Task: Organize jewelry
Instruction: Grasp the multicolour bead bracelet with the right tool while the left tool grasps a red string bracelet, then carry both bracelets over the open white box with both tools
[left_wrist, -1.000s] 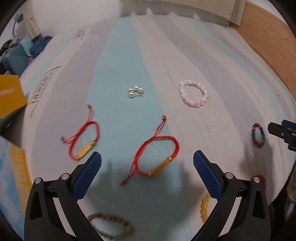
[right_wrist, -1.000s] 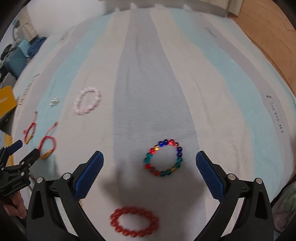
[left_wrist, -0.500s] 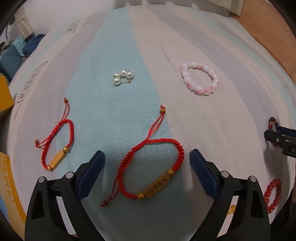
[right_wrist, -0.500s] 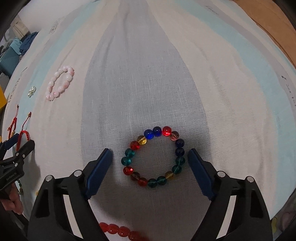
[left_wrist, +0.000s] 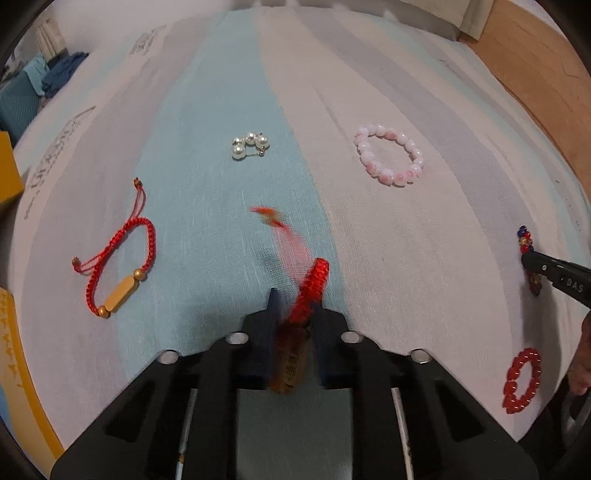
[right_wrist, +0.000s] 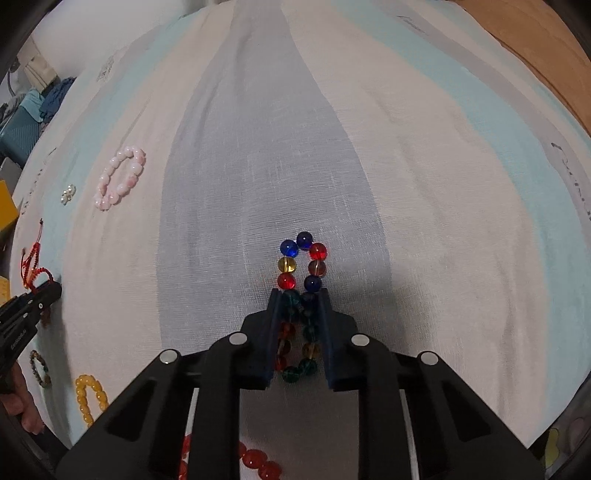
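My left gripper is shut on a red cord bracelet with a wooden bar bead; the cord tail sticks up, blurred. My right gripper is shut on a multicoloured glass bead bracelet, squeezed into a narrow loop on the striped cloth. A second red cord bracelet, a pearl cluster and a pink bead bracelet lie on the cloth ahead of the left gripper. The right gripper also shows at the right edge of the left wrist view.
A red bead bracelet lies near the right hand. A yellow bead bracelet and a brown bead bracelet lie at the lower left of the right wrist view. A yellow box stands at the left; wooden floor lies beyond the cloth's right side.
Both grippers have come down and closed: the left on the red cord bracelet, the right on the multicoloured bead bracelet, which is pinched from a round ring into a narrow loop.
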